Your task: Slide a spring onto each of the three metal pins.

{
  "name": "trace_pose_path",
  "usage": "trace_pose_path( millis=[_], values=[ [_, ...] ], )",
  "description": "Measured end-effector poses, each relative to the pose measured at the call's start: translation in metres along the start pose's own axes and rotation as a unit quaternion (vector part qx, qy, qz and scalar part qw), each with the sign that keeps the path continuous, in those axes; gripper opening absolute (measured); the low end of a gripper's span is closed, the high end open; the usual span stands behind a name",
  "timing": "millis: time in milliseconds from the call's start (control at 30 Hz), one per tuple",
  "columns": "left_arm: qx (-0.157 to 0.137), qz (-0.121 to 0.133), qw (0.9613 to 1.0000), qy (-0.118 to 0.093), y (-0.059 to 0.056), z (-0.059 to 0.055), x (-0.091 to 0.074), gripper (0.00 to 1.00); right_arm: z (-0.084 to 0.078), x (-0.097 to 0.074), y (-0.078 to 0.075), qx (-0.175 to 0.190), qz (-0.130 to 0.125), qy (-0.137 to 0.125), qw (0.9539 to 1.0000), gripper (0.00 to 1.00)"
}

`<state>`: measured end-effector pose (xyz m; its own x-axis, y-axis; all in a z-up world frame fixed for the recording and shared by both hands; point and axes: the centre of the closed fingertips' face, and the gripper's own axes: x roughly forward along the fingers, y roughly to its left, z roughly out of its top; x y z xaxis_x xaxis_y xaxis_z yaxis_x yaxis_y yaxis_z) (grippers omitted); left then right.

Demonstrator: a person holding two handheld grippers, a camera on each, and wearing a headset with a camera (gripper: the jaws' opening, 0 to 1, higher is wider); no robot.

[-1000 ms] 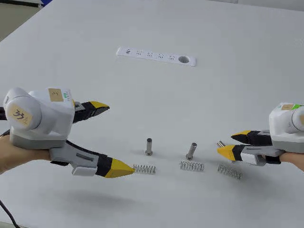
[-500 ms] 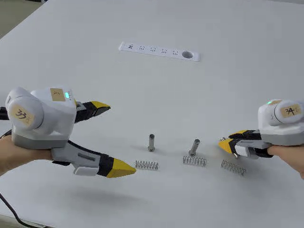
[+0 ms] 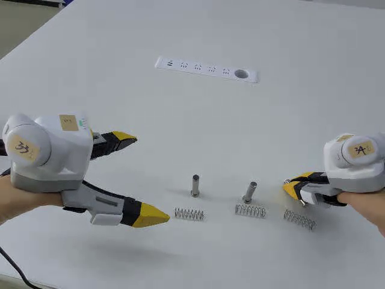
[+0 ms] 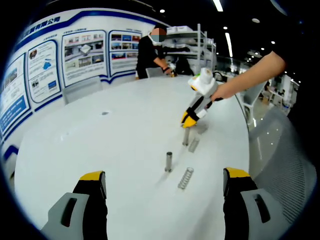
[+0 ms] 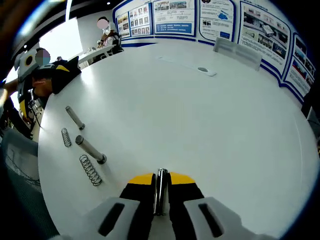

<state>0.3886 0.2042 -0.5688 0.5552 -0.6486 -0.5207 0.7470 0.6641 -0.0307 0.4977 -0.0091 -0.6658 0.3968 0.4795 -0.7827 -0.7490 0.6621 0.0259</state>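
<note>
Two metal pins stand on the white table, one (image 3: pixel 195 185) upright and one (image 3: pixel 249 192) leaning. Three springs lie in front of them: left (image 3: pixel 189 214), middle (image 3: pixel 250 211), right (image 3: pixel 299 219). My right gripper (image 3: pixel 290 186) hovers just above the right spring, and in its own view its jaws are shut (image 5: pixel 160 186) on the third pin (image 5: pixel 160 195). My left gripper (image 3: pixel 141 177) is open left of the left spring with nothing between its fingers. In the left gripper view (image 4: pixel 165 177), a pin (image 4: pixel 169 161) and a spring (image 4: pixel 186 178) lie ahead.
A white power strip (image 3: pixel 206 69) lies flat at the far middle of the table (image 3: pixel 271 126). In the left gripper view, a person (image 4: pixel 152 50) stands at the table's far side, with wall posters behind.
My right gripper has shut on the rightmost pin, which it straddled open a second ago. The left gripper has barely moved. The head camera has shifted slightly.
</note>
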Motion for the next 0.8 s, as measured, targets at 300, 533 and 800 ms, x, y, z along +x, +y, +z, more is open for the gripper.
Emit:
trace_pose_path(
  millis=[300,533,800],
  values=[
    [-0.002,-0.002,1.0000,-0.005,-0.003,0.004,0.002,0.99,0.000,0.001,0.000,0.028,-0.027,0.022,0.9990,0.09],
    [-0.006,0.005,1.0000,0.000,-0.002,0.000,-0.011,0.99,-0.001,-0.001,0.000,0.042,-0.026,0.015,0.9986,0.08],
    [-0.016,0.021,0.9996,-0.008,0.003,0.002,-0.019,0.98,0.005,-0.010,-0.004,0.024,-0.033,-0.022,0.9989,0.08]
  ],
)
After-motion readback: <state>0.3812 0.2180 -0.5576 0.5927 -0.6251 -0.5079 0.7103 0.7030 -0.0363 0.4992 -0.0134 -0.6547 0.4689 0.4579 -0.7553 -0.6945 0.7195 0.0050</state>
